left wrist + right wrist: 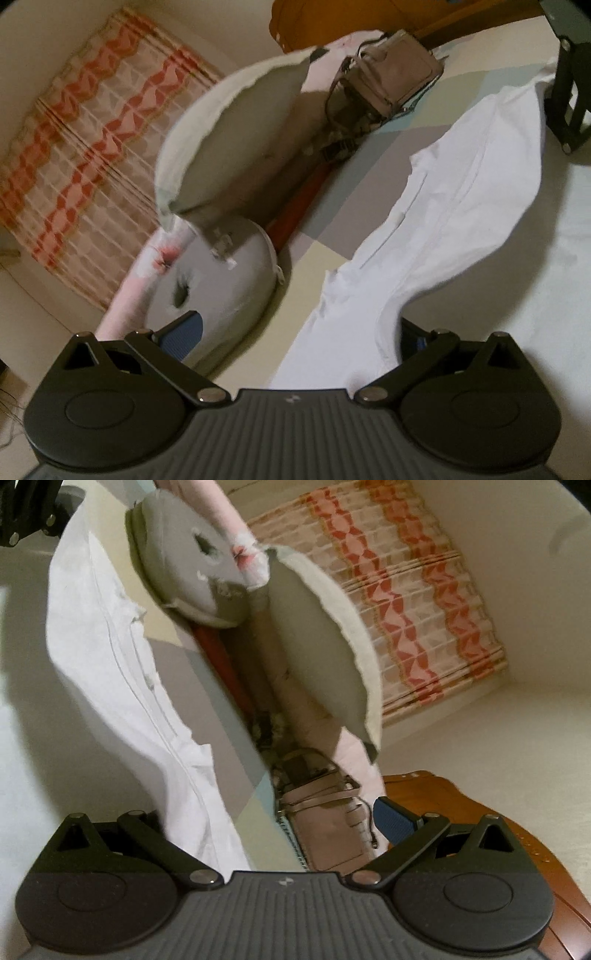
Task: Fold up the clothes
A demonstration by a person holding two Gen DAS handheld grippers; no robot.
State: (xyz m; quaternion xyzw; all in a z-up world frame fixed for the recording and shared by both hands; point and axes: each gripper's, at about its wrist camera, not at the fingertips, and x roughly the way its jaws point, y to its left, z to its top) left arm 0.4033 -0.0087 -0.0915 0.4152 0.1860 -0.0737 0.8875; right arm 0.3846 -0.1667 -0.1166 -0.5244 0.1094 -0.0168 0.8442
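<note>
A white garment (443,206) hangs in a long band above the bed, running from my left gripper (299,334) up to my right gripper (569,92) at the top right. My left gripper's jaws stand wide apart. The blue left pad (188,332) is bare, and the cloth covers the right finger. In the right wrist view the same white garment (110,664) runs from my right gripper (279,819) to the left gripper (22,517) at the top left. Here too the jaws are wide apart. The blue right pad (395,819) is bare, and cloth hides the left finger.
The bed sheet (369,155) has pastel colour blocks. Two grey pillows (240,147) and pink floral bedding (147,266) lie along its far side, with a beige handbag (391,74) beside them. An orange-patterned curtain (92,166) hangs behind. A brown wooden headboard (461,812) stands at the bed's end.
</note>
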